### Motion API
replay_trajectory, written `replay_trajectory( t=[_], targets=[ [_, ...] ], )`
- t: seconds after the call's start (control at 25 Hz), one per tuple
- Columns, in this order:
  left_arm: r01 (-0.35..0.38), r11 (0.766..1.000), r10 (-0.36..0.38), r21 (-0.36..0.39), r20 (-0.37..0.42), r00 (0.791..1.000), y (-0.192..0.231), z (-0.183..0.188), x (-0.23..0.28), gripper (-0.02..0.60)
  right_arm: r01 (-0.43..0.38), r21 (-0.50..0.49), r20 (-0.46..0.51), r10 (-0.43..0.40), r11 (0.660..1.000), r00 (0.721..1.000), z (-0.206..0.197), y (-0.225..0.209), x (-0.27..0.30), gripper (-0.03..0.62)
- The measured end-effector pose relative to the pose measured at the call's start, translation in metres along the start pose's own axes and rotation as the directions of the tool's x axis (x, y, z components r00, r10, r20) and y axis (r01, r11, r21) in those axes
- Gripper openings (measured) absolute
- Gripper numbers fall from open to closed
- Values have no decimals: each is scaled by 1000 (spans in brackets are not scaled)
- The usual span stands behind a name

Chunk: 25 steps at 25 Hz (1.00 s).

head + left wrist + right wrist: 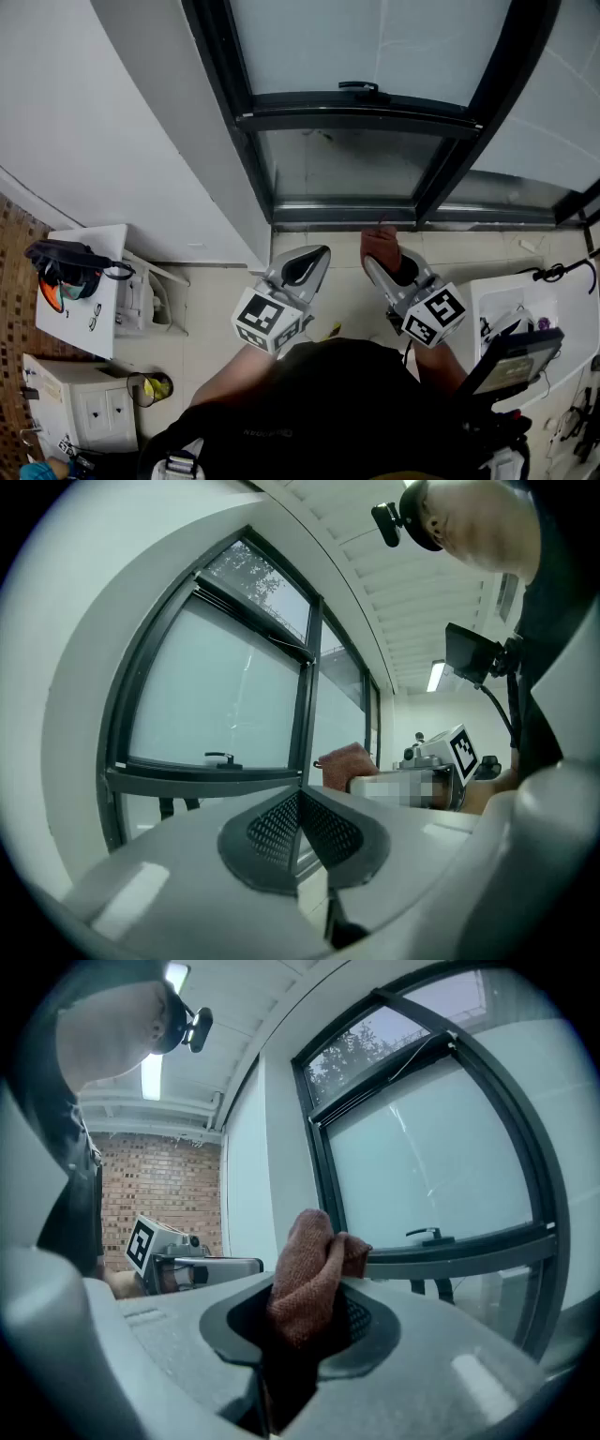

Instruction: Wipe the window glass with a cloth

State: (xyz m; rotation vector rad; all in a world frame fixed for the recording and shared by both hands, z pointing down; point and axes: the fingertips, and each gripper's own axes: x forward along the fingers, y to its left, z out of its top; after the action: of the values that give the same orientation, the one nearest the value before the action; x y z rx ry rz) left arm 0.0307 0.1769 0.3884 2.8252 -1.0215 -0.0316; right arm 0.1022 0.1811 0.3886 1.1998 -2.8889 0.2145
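Observation:
A dark-framed window (pixel 375 56) with frosted glass stands ahead of me, a black handle (pixel 358 86) on its middle bar. My right gripper (pixel 382 258) is shut on a reddish-brown cloth (pixel 309 1274), whose folded end sticks up from between the jaws. The cloth (pixel 380 246) is held short of the lower pane (pixel 352 164), apart from the glass. My left gripper (pixel 314 258) hangs beside it to the left, shut with nothing between its meshed pads (pixel 300 829). In the left gripper view the cloth (pixel 347 763) shows at the right, in front of the window frame (pixel 305 705).
A white wall (pixel 122 122) runs along the left of the window. On the floor at the left stand white cabinets (pixel 80 291) with a dark bag on top. A white table (pixel 525 309) with cables is at the right. A tablet (pixel 511 361) hangs at my chest.

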Motion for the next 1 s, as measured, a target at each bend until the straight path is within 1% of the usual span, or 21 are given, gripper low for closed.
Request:
replay_trajectory(
  t=[0.2, 0.4, 0.56, 0.68, 0.84, 0.92, 1.0],
  targets=[
    [-49, 999, 49, 1, 31, 998, 42, 9, -32, 17, -19, -13, 14, 19, 1000, 1000, 12, 22, 41, 84],
    [-46, 999, 45, 5, 40, 998, 75, 14, -47, 17, -6, -25, 45, 8, 1000, 999, 26, 31, 77, 86],
    [-42, 999, 43, -14, 42, 998, 95, 18, -47, 17, -30, 10, 61, 29, 1000, 998, 34, 29, 105, 85],
    [-41, 999, 41, -11, 48, 998, 110, 24, -37, 17, -44, 13, 89, 43, 999, 995, 47, 16, 127, 84],
    [-59, 998, 60, -22, 45, 997, 135, 28, -18, 17, -54, -51, 124, 60, 997, 990, 69, -11, 161, 85],
    [-75, 997, 76, -30, 42, 996, 150, 30, -7, 17, -84, -58, 144, 92, 995, 985, 82, -26, 184, 84],
    [-97, 995, 98, -26, 46, 994, 168, 34, 5, 17, -133, -44, 166, 139, 990, 976, 97, -42, 211, 85]
  ],
)
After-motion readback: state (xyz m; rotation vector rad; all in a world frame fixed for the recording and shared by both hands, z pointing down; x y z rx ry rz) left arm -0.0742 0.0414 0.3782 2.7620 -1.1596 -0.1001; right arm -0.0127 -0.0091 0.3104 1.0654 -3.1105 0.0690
